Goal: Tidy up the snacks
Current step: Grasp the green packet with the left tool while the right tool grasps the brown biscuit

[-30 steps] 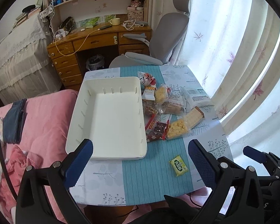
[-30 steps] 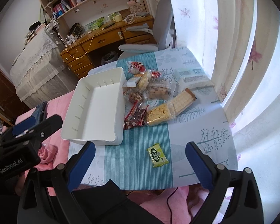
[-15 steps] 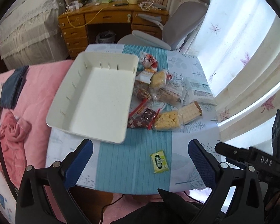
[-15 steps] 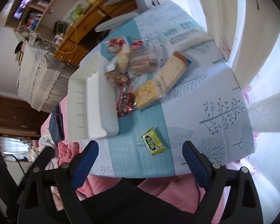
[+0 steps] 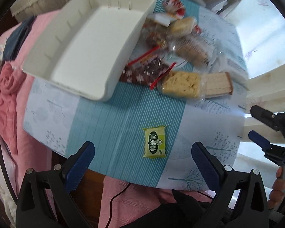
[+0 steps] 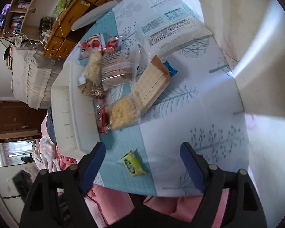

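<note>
The small green snack packet (image 5: 154, 142) lies alone on the striped teal band of the tablecloth (image 5: 112, 117), near the table's front edge and well apart from the other snacks. Taking this packet as the landmark: the white tray (image 5: 89, 43) sits beyond it and to its left, empty as far as its floor shows; the heap of wrapped snacks (image 5: 178, 57) lies beyond it, just beside the tray's right wall, with the yellow puffed bar (image 5: 180, 84) and the wafer pack (image 5: 216, 84) as its nearest members.

In the left wrist view the packet's long axis runs roughly toward and away from the camera, so its short width lies across the line between the fingers. The left gripper (image 5: 142, 158) hangs just on the near side of the packet, jaws spread wide and holding nothing; the packet sits almost centred between its blue fingers (image 5: 81, 161). The right gripper (image 6: 142, 161) is also wide open and empty, and in its own view the packet (image 6: 134, 163) appears tilted, again between the fingers and close to them. From the left camera the right gripper (image 5: 264, 131) shows off to the packet's right, beyond the table edge.

Both claws seem near; the left looks better squared to the packet's narrow side, so a short forward and downward reach should suit it.
</note>
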Demonstrator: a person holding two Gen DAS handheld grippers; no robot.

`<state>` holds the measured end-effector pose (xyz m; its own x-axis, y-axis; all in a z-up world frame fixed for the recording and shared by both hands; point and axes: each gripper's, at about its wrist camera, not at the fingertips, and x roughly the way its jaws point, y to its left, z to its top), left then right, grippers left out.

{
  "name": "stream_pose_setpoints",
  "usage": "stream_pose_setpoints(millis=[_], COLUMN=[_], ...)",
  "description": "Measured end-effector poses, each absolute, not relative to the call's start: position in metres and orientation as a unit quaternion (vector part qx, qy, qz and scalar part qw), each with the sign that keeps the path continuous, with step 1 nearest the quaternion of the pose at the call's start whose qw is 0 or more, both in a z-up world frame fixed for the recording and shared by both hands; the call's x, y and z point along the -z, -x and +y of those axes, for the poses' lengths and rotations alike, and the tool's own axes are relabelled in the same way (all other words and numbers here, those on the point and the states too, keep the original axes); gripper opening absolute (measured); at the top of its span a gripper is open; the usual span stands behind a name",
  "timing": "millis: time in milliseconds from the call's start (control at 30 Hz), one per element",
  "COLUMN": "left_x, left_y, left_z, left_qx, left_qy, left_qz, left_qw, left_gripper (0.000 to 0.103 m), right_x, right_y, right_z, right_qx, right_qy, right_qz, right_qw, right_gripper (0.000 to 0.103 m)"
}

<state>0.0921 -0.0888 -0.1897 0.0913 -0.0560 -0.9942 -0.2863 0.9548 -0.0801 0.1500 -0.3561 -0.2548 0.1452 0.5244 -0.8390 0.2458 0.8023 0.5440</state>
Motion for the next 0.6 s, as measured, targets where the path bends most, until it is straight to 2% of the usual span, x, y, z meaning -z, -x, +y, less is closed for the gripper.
stream_pose_setpoints(millis=[267,500,600], left_x=[0.253,0.292,0.304], left_y=[-0.098,-0.099,-0.096], left_z=[-0.103,-0.103,-0.101], left_qx=[-0.127,-0.150,-0.152], left_qy=[0.133,0.157,0.171], left_qz=[0.705,0.724,0.727], left_qw=[0.685,0.655,0.648], left_gripper=[0.101,0.094,0.089], right_x=[0.304,0.327,0.330], right_y=[-0.189,-0.213,-0.221], right_z=[-0.364,-0.359,-0.356], right_qx=[-0.113,-0.133,-0.147], right_qy=[-0.298,-0.295,-0.291], right_qz=[0.658,0.648,0.642], right_qw=[0.683,0.689,0.694], right_gripper=[0.062,0.050,0.040])
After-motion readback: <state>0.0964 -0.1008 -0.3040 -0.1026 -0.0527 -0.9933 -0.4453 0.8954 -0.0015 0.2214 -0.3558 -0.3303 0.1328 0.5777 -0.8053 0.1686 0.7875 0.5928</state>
